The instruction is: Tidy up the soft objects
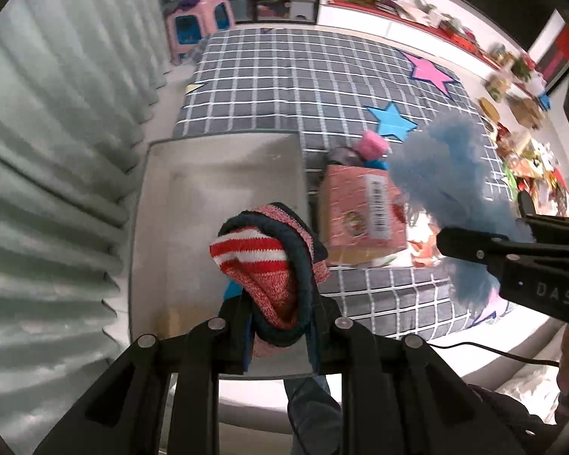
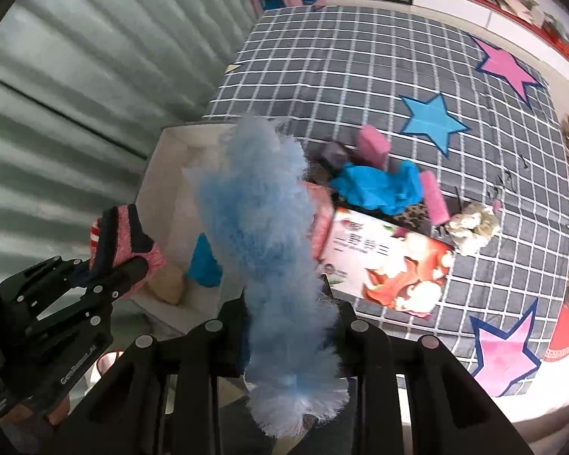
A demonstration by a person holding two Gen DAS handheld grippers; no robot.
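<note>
Tools [image 1: 280,326] over checked star mat [image 1: 303,87]

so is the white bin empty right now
No, the white bin already holds a blue item and a tan one in the right wrist view.

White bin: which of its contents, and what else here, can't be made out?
- White bin floor: left wrist view, striped sock covers the near part.
- Right wrist view: blue fluffy item hides the bin's middle.
- Printed box text: too blurred.
</note>
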